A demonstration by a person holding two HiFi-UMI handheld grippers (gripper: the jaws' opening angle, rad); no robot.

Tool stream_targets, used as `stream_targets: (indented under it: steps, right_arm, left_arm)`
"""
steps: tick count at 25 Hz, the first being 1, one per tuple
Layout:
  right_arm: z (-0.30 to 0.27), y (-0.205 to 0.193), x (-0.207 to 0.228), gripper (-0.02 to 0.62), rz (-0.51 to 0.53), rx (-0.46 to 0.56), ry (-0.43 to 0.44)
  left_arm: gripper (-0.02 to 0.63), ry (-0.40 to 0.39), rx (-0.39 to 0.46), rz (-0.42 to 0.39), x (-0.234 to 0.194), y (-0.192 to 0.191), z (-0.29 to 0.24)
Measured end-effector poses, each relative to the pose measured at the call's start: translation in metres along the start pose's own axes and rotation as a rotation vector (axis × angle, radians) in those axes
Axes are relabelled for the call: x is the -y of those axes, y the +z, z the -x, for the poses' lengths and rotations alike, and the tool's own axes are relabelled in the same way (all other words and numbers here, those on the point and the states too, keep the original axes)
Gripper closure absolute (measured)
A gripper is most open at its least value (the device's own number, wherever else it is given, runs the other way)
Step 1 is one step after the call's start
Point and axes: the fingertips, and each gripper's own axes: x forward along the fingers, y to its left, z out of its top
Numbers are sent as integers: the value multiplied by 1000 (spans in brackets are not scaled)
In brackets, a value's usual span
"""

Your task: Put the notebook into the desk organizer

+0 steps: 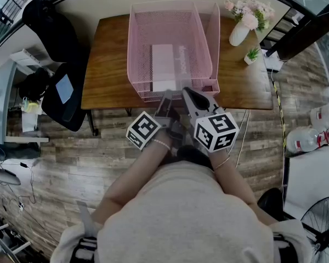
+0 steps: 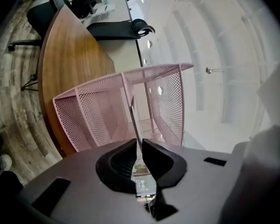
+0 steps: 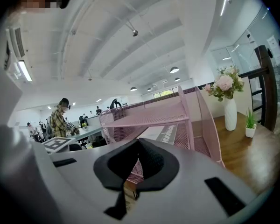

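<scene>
Pink mesh desk organizer (image 1: 132,48) stood straight ahead of both claws. Left gripper (image 2: 139,142) was clamped on the near edge of the notebook (image 1: 163,64), which lay inside that organizer. Just beside it, right gripper (image 3: 137,143) was pinched together on nothing.

Left hand-held gripper (image 1: 165,96) tight on notebook (image 1: 163,64) edge, right hand-held gripper (image 1: 186,92) closed, forearms forward.
</scene>
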Motion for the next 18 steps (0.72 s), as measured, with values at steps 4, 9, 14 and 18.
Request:
stream_targets:
  steps: [4, 9, 14, 18]
  right_arm:
    - [-2, -1, 2, 586, 2, -6, 1]
    - [-3, -1, 2, 586, 3, -7, 6]
    - [-5, 0, 1, 586, 4, -6, 11]
    - [-6, -1, 0, 586, 0, -5, 11]
  left_arm:
    - [565, 1, -6, -9, -1, 2, -5]
    - [563, -2, -1, -5, -1, 2, -8]
    - [565, -1, -19, -33, 0, 2, -10]
    - [565, 4, -56, -67, 1, -2, -10]
